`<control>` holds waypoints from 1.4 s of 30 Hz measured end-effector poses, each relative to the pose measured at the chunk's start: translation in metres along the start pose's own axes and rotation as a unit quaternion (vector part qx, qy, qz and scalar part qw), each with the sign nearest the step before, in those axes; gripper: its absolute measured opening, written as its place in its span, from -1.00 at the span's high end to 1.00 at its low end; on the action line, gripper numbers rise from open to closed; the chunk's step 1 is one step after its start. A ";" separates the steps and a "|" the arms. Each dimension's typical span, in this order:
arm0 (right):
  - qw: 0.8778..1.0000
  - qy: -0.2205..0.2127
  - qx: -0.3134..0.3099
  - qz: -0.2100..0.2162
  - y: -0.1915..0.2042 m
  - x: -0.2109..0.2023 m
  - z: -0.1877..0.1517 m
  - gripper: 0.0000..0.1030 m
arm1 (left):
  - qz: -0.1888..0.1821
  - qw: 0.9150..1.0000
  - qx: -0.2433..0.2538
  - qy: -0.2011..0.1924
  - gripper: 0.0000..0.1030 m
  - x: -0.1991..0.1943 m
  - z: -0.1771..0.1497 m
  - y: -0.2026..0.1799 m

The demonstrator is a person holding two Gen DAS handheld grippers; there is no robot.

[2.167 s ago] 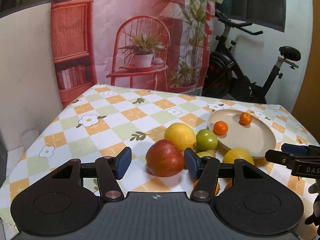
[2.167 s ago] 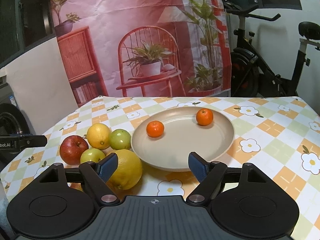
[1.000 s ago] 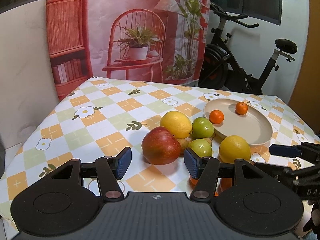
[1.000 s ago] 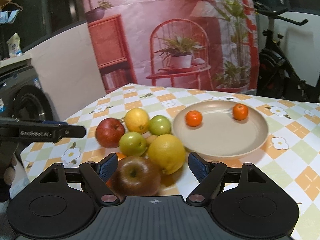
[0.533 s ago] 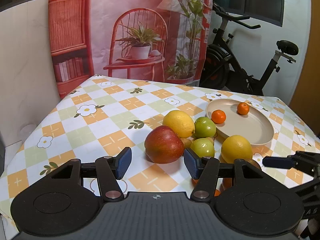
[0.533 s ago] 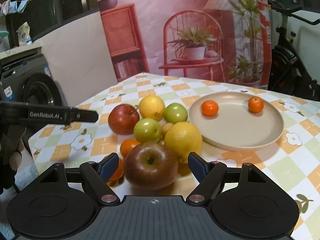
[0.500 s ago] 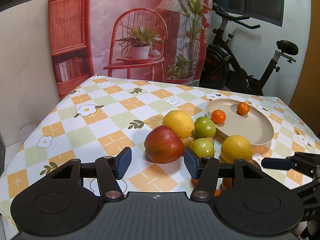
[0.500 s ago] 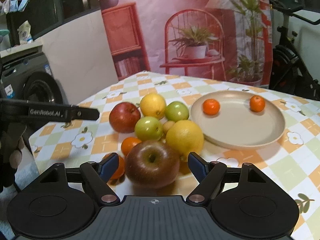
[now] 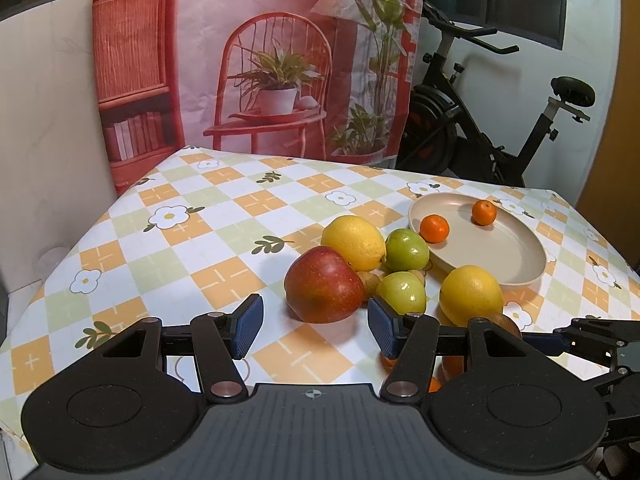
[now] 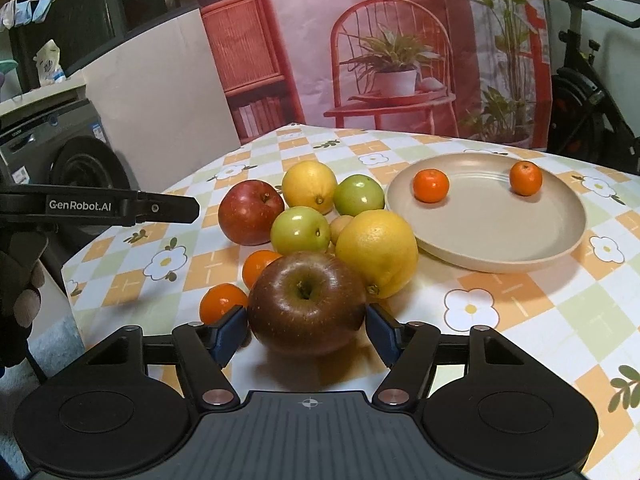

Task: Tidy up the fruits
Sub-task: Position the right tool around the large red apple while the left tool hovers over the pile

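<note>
Two mandarins (image 10: 431, 186) lie in the plate (image 10: 500, 256), with the fruit cluster (image 10: 316, 220) just left of it on the table (image 10: 540, 320).

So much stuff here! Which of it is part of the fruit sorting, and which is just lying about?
Part of the job:
- dark red apple, between the closing right gripper
- red apple
- two green apples
- two lemons
- small oranges
- beige plate

Just lying about:
- exercise bike
- washing machine
- printed backdrop
</note>
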State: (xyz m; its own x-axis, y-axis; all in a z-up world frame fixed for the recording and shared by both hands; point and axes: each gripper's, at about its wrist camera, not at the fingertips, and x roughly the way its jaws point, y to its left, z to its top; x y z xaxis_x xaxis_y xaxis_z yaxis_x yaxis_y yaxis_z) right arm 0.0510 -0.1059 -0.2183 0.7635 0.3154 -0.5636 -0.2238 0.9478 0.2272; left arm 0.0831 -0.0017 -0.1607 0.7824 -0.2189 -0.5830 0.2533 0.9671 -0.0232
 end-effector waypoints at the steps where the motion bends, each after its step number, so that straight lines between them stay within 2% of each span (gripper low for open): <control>1: 1.000 -0.001 0.002 0.001 0.000 0.000 0.000 -0.23 | 0.000 1.000 0.001 0.000 -0.17 0.000 0.000 0.000; 15: 1.000 0.008 0.009 0.002 -0.006 -0.004 0.004 -0.19 | -0.003 1.000 0.000 0.002 -0.17 0.000 0.000 0.001; 29: 0.998 0.008 0.015 -0.058 -0.025 -0.027 0.001 -0.19 | -0.016 1.000 -0.002 0.005 -0.17 0.001 -0.003 -0.002; 36: 0.998 0.002 0.013 -0.063 -0.028 -0.026 0.000 -0.19 | -0.020 1.000 0.002 0.008 -0.17 0.003 -0.003 -0.004; 42: 0.998 0.000 0.009 -0.063 -0.027 -0.026 0.000 -0.20 | -0.052 0.999 0.008 0.013 -0.17 0.006 0.001 -0.011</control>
State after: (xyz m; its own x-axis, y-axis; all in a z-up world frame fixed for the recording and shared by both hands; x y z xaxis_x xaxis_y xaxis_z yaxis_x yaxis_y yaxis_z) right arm 0.0371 -0.1394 -0.2099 0.7848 0.1940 -0.5887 -0.1150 0.9788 0.1693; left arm 0.0854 -0.0143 -0.1627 0.7366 -0.3149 -0.5985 0.3422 0.9369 -0.0719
